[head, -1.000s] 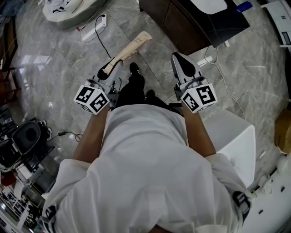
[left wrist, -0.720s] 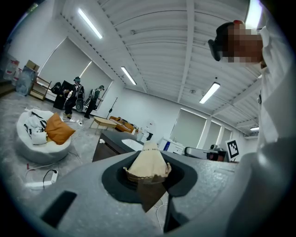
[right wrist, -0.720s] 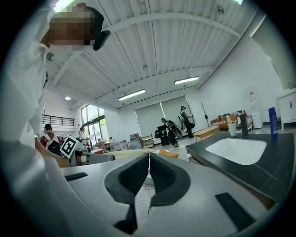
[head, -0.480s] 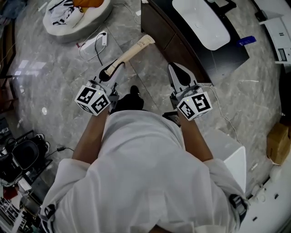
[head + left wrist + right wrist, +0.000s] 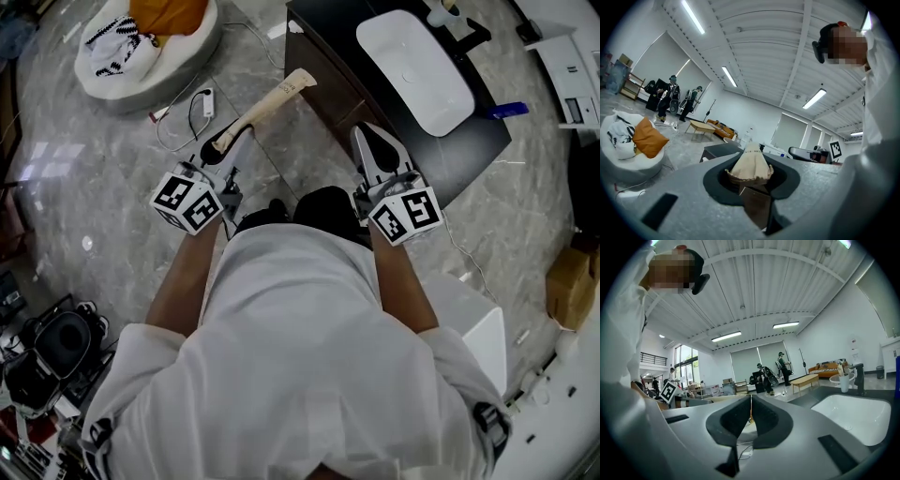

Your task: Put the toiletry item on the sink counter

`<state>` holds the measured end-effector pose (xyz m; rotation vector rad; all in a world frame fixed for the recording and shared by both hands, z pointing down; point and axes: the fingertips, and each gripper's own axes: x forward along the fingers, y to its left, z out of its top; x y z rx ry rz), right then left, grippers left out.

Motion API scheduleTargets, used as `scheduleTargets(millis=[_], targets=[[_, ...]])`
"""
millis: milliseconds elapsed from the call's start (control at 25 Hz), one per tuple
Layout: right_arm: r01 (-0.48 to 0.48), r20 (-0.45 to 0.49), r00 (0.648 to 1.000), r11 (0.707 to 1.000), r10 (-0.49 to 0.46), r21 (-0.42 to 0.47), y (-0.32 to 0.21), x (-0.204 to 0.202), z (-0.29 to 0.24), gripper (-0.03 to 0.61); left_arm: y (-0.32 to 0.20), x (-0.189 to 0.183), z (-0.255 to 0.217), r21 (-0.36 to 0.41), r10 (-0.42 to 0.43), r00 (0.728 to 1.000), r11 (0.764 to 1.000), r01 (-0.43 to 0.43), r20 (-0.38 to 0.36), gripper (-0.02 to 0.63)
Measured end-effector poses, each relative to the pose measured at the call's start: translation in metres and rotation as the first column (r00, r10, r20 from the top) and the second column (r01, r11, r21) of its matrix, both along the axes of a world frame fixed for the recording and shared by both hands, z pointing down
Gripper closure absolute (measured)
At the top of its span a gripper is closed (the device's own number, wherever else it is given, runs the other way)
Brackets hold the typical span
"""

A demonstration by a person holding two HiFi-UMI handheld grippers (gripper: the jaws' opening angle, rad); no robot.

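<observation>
Tube (image 5: 267, 101) of beige toiletry, clamped by its crimped end in the left gripper (image 5: 223, 148), juts over the marble floor with its tip near the dark sink counter's (image 5: 469, 141) front edge. The right gripper (image 5: 380, 141) has its jaws together, empty. Gripped so far back, the tube could pivot, slip or clip that edge.

Polished grey marble-look floor (image 5: 84, 197) gleams with reflected light around a dark, matt desk (image 5: 464, 141) set with a smooth, glossy white basin (image 5: 412, 70) of ceramic look. The toiletry tube (image 5: 272, 98) shows a dull, cream, paper-like skin with a crimped end, while the left hand-held gripper (image 5: 228, 148) and right hand-held gripper (image 5: 375, 136) are matt grey moulded plastic with black pads. The person's shirt (image 5: 300, 356) is plain white cloth, and an orange fabric cushion (image 5: 167, 11) lies on a white beanbag (image 5: 178, 56).
</observation>
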<state>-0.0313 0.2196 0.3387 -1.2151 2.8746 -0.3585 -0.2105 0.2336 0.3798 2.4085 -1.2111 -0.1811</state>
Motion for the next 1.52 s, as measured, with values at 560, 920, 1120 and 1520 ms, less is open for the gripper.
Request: scheduleTargets(millis=[560, 920, 1120, 1520], targets=[[-0.024, 0.038, 0.999, 0.999, 0.025, -0.031, -0.180, 0.020, 0.024, 0.563, -0.170, 0.014, 0.023, -0.052, 0.003, 0.999, 0.999, -0.001, 0.033, 0.520], [0.002, 0.054, 0.999, 1.000, -0.001, -0.008, -0.310, 0.046, 0.007, 0.562, -0.304, 0.029, 0.000, -0.025, -0.022, 0.997, 0.999, 0.024, 0.073, 0.520], [-0.014, 0.063, 0.998, 1.000, 0.014, -0.002, -0.358, 0.062, 0.008, 0.563, -0.355, 0.041, -0.007, -0.013, -0.003, 0.995, 1.000, 0.004, 0.098, 0.520], [-0.183, 0.056, 0.981, 0.981, 0.186, -0.058, -0.414, 0.104, 0.030, 0.563, -0.457, 0.080, 0.004, -0.030, 0.287, 0.942, 0.958, -0.286, 0.173, 0.520]])
